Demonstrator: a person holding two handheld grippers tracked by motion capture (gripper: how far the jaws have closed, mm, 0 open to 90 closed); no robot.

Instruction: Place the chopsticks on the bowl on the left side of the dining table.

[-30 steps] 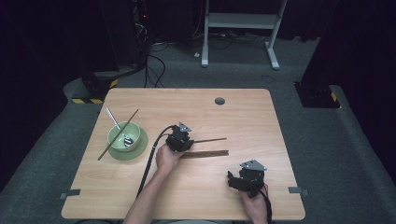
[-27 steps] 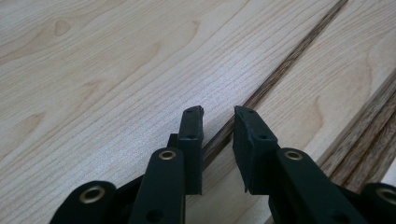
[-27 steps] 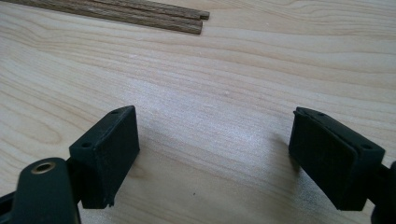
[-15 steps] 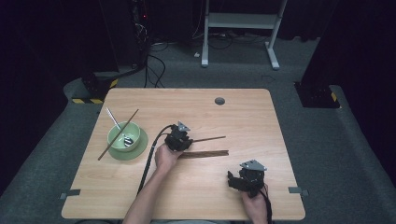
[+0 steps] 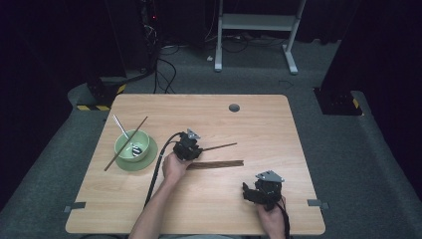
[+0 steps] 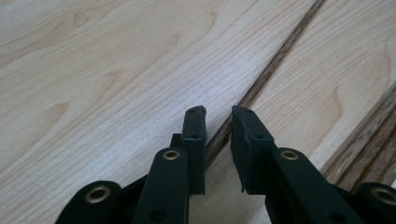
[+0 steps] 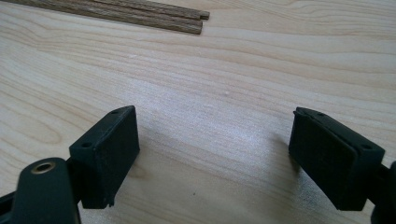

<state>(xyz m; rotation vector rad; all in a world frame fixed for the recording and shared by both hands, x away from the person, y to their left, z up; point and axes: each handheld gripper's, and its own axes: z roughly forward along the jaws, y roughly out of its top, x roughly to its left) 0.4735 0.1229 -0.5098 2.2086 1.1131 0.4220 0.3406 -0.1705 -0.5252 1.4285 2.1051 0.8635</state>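
Left gripper [image 6: 218, 122] fingers have been narrowing around a chopstick [image 6: 261, 81], not yet pinching. Centre them, then squeeze gently. Right gripper [image 7: 212, 154] rests wide open, empty.

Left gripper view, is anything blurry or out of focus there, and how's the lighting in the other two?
Left gripper view: jaw bases at the bottom edge are soft, the chopstick blurs toward the top. Right gripper view: even light, a pale sheen on the table between the jaws. High view: table brightly lit, surroundings nearly black.
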